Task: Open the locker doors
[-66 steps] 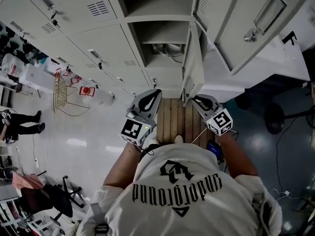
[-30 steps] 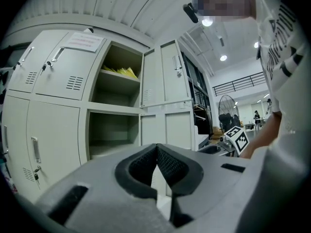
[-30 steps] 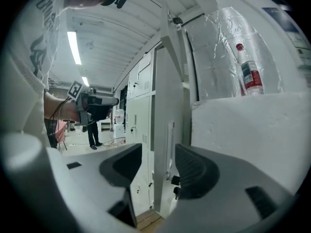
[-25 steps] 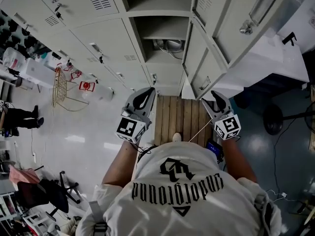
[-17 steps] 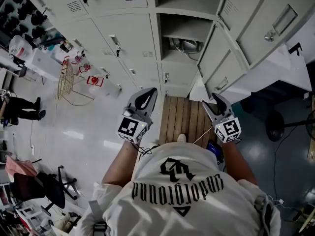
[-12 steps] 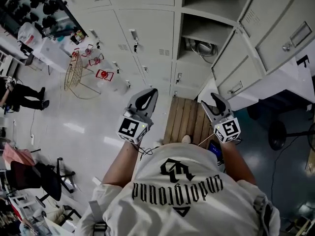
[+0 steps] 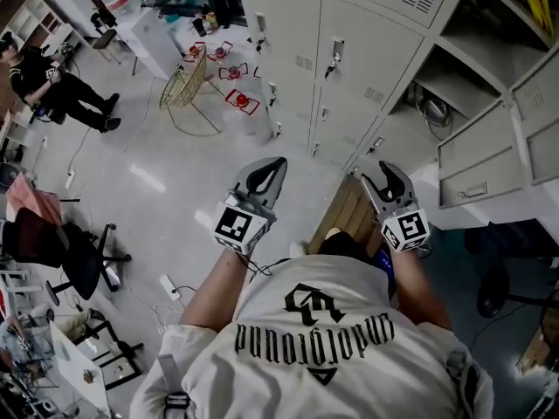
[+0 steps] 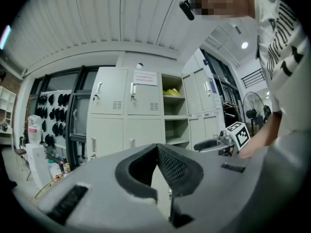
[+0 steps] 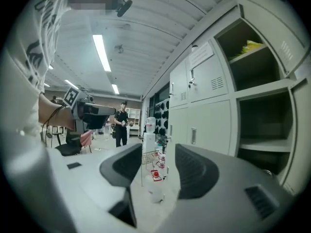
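1. The left gripper point(image 7: 278, 164) is held out level in front of the person, jaws clenched tip to tip with nothing between them; it touches no door
2. The right gripper point(image 7: 385, 175) is level beside it and well apart from it; its jaws stand released, a clear gap between the pads, and only floor and distant clutter show through the gap
3. The lockers point(image 7: 349, 33) run across the far side, a bank of grey steel; the closed doors point(image 7: 371, 64) on the left part each carry a small handle and a vent grille
4. To the right of those, the open compartments point(image 7: 441, 94) show bare shelves; a coiled cable point(image 7: 430, 107) lies in one, and from the right gripper view a yellow thing point(image 9: 250, 46) sits on the top shelf
5. The open doors point(image 7: 485, 160) hang swung out at the far right, past the right gripper and apart from it
6. A wooden slatted board point(image 7: 348, 216) lies on the floor at the foot of the open column, partly hidden by the person
7. Off to the left, on the shiny floor, a wire basket point(image 7: 182, 85) stands near small red-and-white items point(image 7: 240, 99); further out a person in dark clothes point(image 7: 57, 85) is there, and a black office chair point(image 7: 57, 247) is nearer
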The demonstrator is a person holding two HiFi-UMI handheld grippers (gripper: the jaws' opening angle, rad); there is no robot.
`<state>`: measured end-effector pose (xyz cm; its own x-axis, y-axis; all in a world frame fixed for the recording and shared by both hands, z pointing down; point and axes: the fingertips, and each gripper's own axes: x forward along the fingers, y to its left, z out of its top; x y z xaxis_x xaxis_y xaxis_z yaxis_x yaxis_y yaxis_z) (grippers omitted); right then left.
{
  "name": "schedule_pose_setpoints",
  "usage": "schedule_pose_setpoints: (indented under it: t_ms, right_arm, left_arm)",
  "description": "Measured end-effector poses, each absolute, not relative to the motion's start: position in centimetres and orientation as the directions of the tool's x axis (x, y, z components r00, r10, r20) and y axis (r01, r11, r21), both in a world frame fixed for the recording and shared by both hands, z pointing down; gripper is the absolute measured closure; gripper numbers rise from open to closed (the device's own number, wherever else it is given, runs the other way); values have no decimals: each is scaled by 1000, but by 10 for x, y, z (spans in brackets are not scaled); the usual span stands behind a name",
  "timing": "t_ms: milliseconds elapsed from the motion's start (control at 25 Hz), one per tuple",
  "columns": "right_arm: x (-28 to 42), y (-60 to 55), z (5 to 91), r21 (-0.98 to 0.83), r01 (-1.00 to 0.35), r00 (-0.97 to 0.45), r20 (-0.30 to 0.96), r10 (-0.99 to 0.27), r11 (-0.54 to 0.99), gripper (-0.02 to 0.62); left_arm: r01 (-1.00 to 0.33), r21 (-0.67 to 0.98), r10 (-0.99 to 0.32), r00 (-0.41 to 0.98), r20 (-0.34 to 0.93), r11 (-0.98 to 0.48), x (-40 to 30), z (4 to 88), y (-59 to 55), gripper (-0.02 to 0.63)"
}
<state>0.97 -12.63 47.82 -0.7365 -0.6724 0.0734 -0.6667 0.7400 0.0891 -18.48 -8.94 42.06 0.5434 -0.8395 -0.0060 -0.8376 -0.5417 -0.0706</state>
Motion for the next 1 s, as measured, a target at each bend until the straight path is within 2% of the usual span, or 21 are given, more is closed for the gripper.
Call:
schedule_pose_setpoints:
  t_ms: [520,760,1000]
  right_arm:
    - [-96,-188,487,85,-532,-841,57,-538,842,376]
    - [-127,-256,506,79,-526,-850,-3,-527,847,376]
    - [-134,-339,528,89,-572,-820,-35,-571,815,376]
  left_arm:
    - [-913,-85,-915,402,-20,-399,-267,432,-110,598]
    - [-908,-125,-913,407,-30,-401,-284,460,-182,598]
    - [-871,-149,-877,479,-43,-468,-276,491,-281,598]
